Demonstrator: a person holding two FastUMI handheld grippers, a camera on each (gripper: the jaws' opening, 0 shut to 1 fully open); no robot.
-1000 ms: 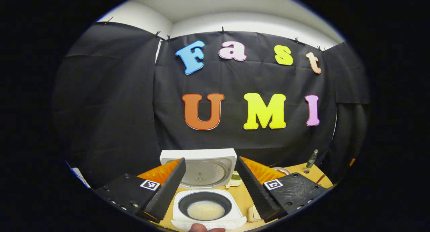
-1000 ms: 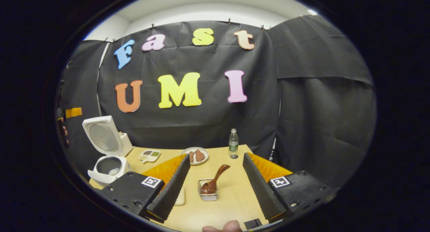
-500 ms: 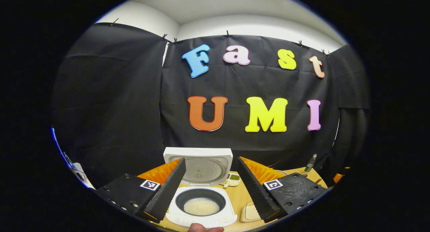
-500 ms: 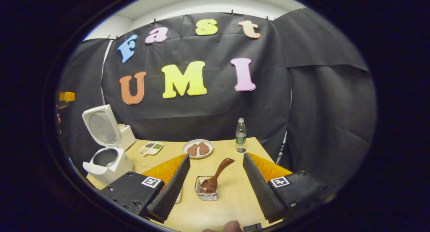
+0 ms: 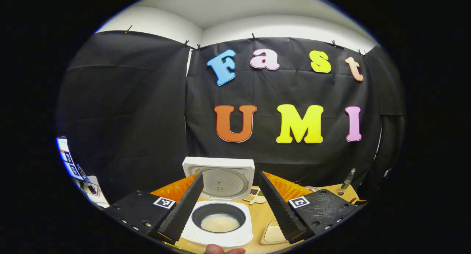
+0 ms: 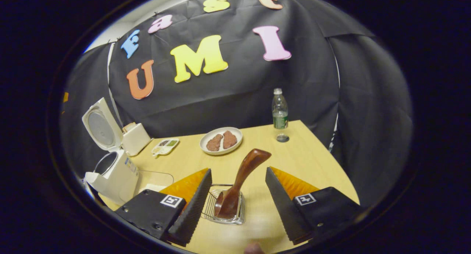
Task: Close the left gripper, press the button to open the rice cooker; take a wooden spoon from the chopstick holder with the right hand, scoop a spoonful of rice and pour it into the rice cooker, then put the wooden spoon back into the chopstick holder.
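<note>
Wooden table (image 6: 312, 162), both claws apart: right claw (image 6: 237, 206) around wooden spoon (image 6: 239, 184), untouched.

Staged recording booth mocked up as a kitchen corner, black cloth wall (image 6: 239, 96) clipped up under a white ceiling, light wooden table (image 6: 305, 158) with open rice cooker (image 6: 110, 169), plate of meat (image 6: 220, 140), water bottle (image 6: 280, 112), condiment dish (image 6: 165, 146)

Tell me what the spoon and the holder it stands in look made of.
Spoon: wood, by its dark reddish-brown colour, with a smooth, slightly glossy finish, perhaps lacquered. Holder: thin bright metal wire, see-through like a rack, probably steel or chrome-plated.
</note>
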